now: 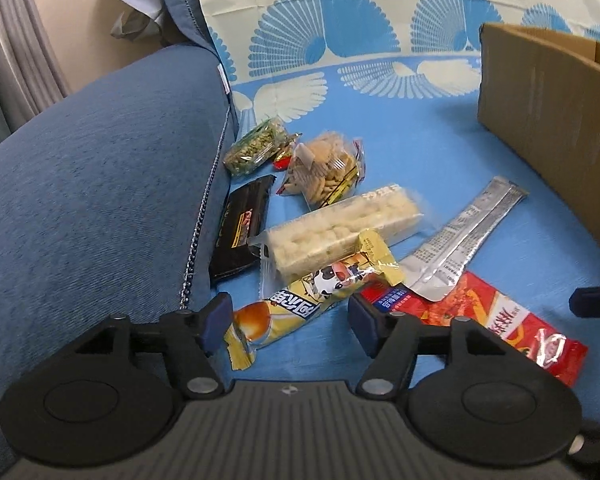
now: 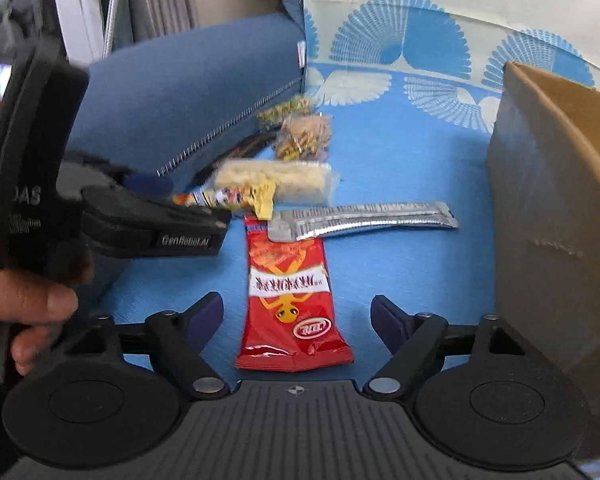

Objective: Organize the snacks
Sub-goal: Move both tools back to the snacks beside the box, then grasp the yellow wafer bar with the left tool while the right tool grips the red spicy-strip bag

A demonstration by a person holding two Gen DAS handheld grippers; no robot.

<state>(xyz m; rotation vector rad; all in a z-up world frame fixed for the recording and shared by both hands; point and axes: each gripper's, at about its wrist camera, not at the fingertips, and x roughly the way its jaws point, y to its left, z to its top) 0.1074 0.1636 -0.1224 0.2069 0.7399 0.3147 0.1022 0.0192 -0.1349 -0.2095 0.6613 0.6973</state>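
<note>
Red and shiny, one snack packet point(image 2: 290, 300) lies flat on the blue sheet point(image 2: 412, 264), between the wide-open jaws of the right gripper point(image 2: 296, 320). The jaws do not touch it and hold nothing.

Seven snacks lie in a loose pile: the red packet, one silver stick pack point(image 2: 364, 220) with its end on top of the red one, one yellow cow-print bar point(image 1: 312, 292), one pale rice bar point(image 1: 340, 228) in clear wrap, one black bar point(image 1: 240, 232), one bag of little biscuits point(image 1: 324, 172) and one bag of green bits point(image 1: 256, 146).

The left gripper point(image 1: 286, 326) has its jaws open too, on either side of the yellow bar's end, not squeezing it.

One cardboard box point(image 2: 556, 216) stands to the right. One blue cushion point(image 1: 100, 184) sits to the left.
</note>
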